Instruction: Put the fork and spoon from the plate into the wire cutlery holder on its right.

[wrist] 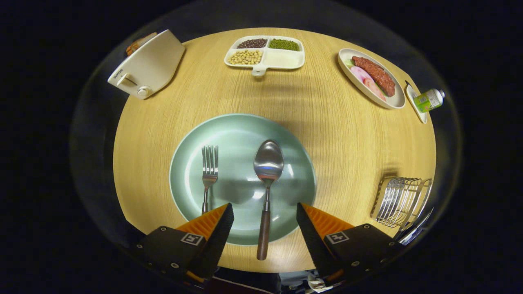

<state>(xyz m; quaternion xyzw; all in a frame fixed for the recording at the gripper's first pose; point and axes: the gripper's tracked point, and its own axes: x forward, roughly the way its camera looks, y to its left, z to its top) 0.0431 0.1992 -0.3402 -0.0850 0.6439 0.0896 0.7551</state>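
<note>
A: Gripper view, item one?
B: Tongs [264, 214], fingers spread wide, holding nothing. Left fingertip [226, 212] and right fingertip [301, 212] hang over the near rim of the plate.

A: Item two?
B: Plate [192, 163], pale green, round, at the centre of the round wooden worktop [339, 134].

A: On it?
B: Fork [208, 171], tines toward 12 o'clock, handle running to 6 o'clock and passing under the left fingertip. Spoon [268, 163], bowl toward 12 o'clock, dark wooden handle crossing the plate rim at 6 o'clock, lying between the two fingers, touched by neither.

A: The holder?
B: Wire cutlery holder [402, 200], at 3 o'clock of the plate, well apart from it, near the worktop edge, just beyond the right finger.

A: Remaining stock?
B: Divided tray [282, 60] at 12 o'clock, with dark, green and yellow beans in three sections. Toaster [147, 65], white, at 10 o'clock. Oval dish [347, 55] with sliced meat at 2 o'clock; beside it a small bottle [430, 100] on a narrow dish.
</note>
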